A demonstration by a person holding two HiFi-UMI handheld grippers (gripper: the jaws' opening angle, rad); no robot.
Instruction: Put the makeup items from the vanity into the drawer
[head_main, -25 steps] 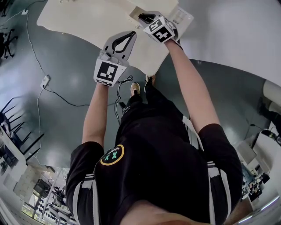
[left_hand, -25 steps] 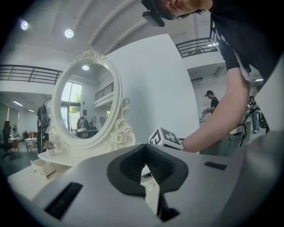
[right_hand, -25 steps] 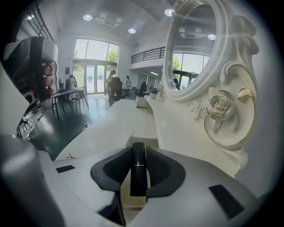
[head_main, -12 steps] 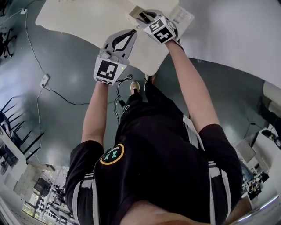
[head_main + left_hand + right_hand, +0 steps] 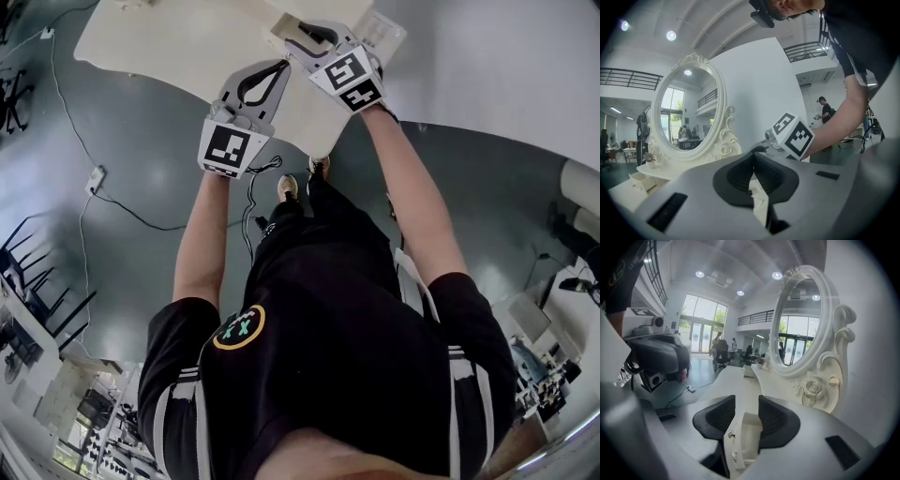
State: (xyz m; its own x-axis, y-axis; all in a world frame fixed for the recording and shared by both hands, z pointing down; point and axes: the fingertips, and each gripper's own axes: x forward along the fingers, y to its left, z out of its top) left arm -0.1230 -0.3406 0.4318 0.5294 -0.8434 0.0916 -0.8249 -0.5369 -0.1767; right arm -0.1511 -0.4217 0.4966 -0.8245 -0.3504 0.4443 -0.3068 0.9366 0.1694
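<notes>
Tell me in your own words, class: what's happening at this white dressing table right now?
A person stands at a white vanity with an ornate oval mirror, holding a two-jaw gripper in each hand. The right gripper hovers over a small open white drawer, its jaws apart with nothing held. The left gripper is beside it over the tabletop, jaws shut and empty. No makeup item can be made out.
</notes>
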